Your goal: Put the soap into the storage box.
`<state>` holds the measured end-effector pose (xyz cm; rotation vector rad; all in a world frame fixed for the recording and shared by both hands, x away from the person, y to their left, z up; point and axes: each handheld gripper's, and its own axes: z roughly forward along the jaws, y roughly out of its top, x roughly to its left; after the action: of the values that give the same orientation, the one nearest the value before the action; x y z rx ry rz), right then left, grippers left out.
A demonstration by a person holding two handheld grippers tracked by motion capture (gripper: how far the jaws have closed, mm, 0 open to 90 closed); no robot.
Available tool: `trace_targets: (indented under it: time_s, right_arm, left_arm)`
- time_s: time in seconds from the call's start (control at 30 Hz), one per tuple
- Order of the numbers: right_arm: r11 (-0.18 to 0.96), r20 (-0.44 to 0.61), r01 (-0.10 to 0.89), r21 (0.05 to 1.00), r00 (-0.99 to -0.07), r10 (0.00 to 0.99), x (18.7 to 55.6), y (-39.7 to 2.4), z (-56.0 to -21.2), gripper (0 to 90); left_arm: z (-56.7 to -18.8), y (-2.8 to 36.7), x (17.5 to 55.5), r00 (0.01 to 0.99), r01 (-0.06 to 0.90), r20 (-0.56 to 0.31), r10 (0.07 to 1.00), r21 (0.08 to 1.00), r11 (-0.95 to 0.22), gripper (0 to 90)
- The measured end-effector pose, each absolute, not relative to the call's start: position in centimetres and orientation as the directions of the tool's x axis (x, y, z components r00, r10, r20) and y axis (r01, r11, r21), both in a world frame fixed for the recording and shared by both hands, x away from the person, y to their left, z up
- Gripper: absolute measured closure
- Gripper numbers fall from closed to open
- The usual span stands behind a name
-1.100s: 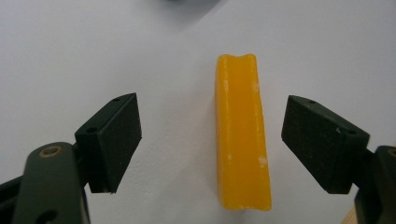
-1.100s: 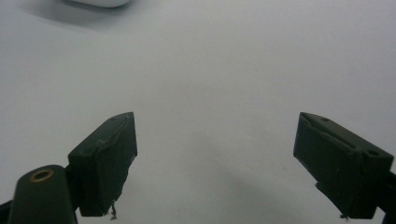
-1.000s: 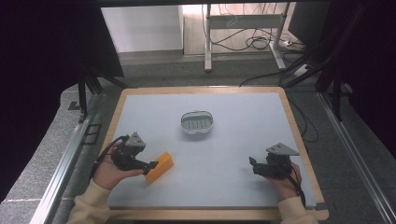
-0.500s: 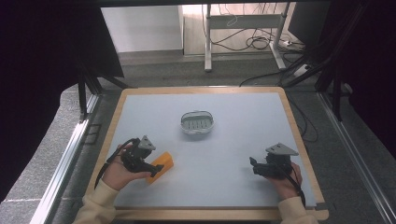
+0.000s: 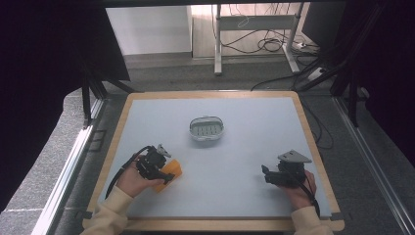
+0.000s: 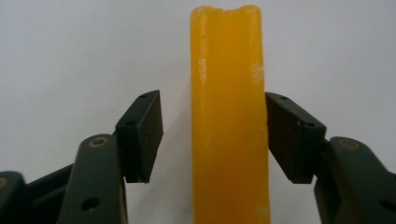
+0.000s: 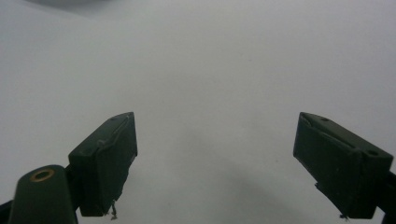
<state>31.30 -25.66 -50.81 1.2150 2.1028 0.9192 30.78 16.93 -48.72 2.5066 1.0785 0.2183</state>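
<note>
Small oval dish with a ribbed inside, alone near the middle of the pale worktop. Wooden rim around the worktop. Tangled cables on the floor behind.

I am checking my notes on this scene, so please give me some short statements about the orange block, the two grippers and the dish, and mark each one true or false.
1. The orange block lies between the jaws of the left gripper. True; the jaws have just been closing, and a gap remains at one pad.
2. The right gripper holds the orange block. False: its jaws stand open over the bare table.
3. The small oval dish sits near the middle of the table. True.
4. The orange block lies inside the dish. False: it lies on the table near the left front edge, apart from the dish.
5. The right gripper touches the dish. False: it is well apart, near the right front.
</note>
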Motion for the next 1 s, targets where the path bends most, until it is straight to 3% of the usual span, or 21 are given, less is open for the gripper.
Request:
trace_targets:
  time_s: [0.17,0.43,1.0]
  right_arm:
    - [0.363,-0.116,0.518,0.774,-0.448,0.887,31.3,-25.7,-50.8,14.2]
    - [0.377,-0.129,0.518,0.768,-0.451,0.883,31.3,-25.5,-50.9,14.2]
    - [0.379,-0.135,0.513,0.770,-0.450,0.883,31.3,-25.5,-50.8,14.3]
  left_arm:
    - [-49.2,16.6,31.1,0.688,0.671,-0.014,0.726,0.394,-0.629,44.7]
    - [-49.6,16.1,31.1,0.709,0.655,-0.022,0.705,0.391,-0.646,60.7]
    - [-48.8,17.1,31.1,0.697,0.663,-0.038,0.716,0.415,-0.623,62.0]
